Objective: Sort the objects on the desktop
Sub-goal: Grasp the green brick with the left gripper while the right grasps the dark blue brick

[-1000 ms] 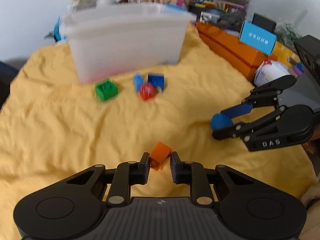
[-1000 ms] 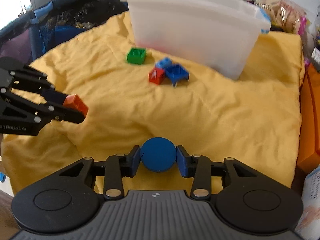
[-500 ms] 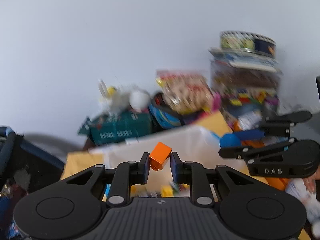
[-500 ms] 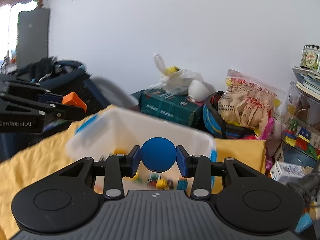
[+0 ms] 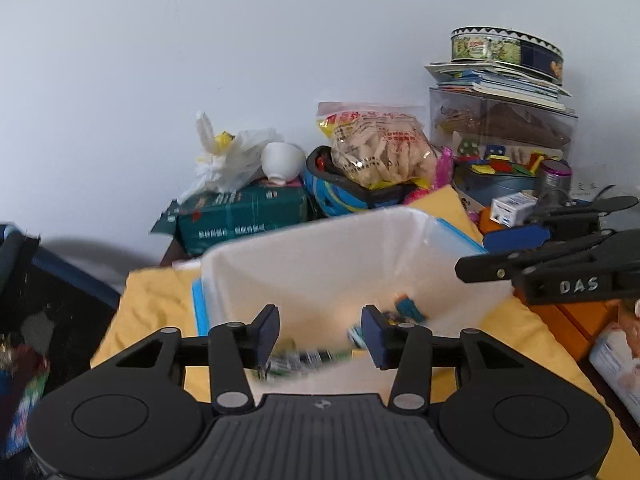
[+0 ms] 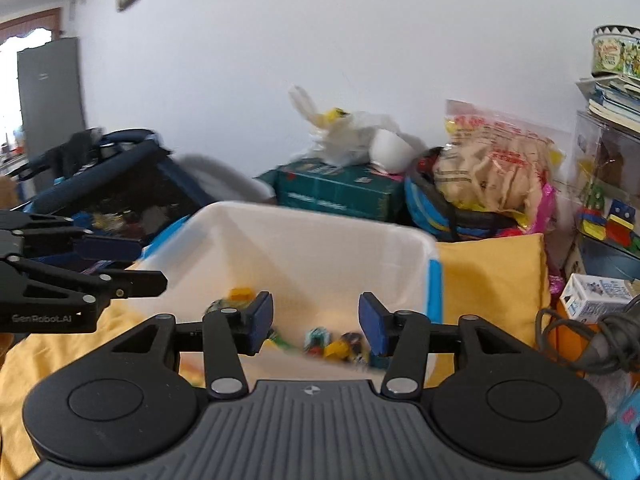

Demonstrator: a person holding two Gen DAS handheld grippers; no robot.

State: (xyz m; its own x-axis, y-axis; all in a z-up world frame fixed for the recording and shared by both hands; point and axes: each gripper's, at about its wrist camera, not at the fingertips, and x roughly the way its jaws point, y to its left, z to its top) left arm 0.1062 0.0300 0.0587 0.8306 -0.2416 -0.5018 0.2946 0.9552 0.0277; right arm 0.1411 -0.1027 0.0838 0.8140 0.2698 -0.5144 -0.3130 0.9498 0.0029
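Gaping over white bin — both claws, empty.

The bin is milky white with light blue rim clips, and the cloth under it is plain yellow. The left gripper and right gripper are black with dark blue pads. Behind stand a dark green box with pale lettering, a white bag, and a tin with a black-and-white zigzag border.
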